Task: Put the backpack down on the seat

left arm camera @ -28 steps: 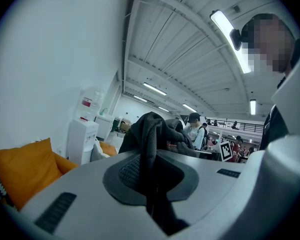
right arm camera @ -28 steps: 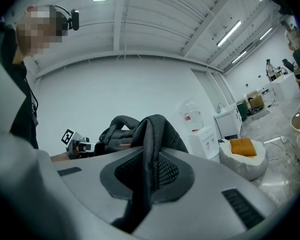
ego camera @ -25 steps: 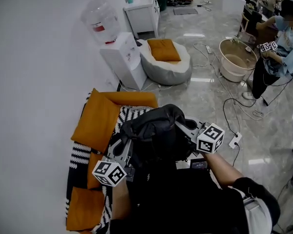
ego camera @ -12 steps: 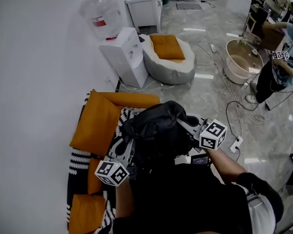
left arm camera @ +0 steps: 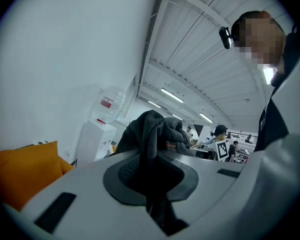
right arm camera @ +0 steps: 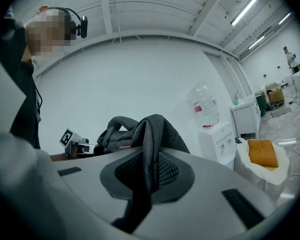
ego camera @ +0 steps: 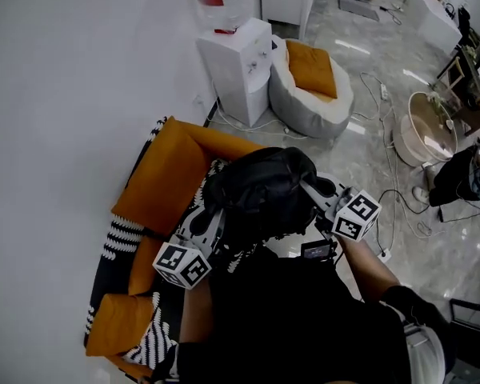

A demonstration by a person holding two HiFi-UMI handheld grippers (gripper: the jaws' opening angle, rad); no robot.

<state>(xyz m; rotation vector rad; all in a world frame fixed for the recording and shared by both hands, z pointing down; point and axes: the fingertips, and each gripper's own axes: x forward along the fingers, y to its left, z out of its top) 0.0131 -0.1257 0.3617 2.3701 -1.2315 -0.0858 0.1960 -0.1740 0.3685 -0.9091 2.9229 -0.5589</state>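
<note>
So, the orange-cushioned seat with a black-and-white striped cover (ego camera: pixel 156 186) lies low at left, below and leftward of the load. The left gripper (ego camera: pixel 210 224), nearer the seat, is clamped narrow on a strap of the black fabric backpack (ego camera: pixel 260 198), which hangs between both, apparently above the cushion. The right gripper (ego camera: pixel 314 192) pinches a mesh strap likewise.

A plain white wall (ego camera: pixel 64 94) fills the left. Glossy grey marble floor (ego camera: pixel 360 162) spreads right, crossed by loose cables (ego camera: pixel 392 214). Far along the wall stand a white water dispenser (ego camera: pixel 238 66) and a pale grey beanbag (ego camera: pixel 300 110). A round beige tub (ego camera: pixel 422 134) sits far right. Strip lights (left arm camera: pixel 172 95) line the white ribbed ceiling (left arm camera: pixel 200 44).
</note>
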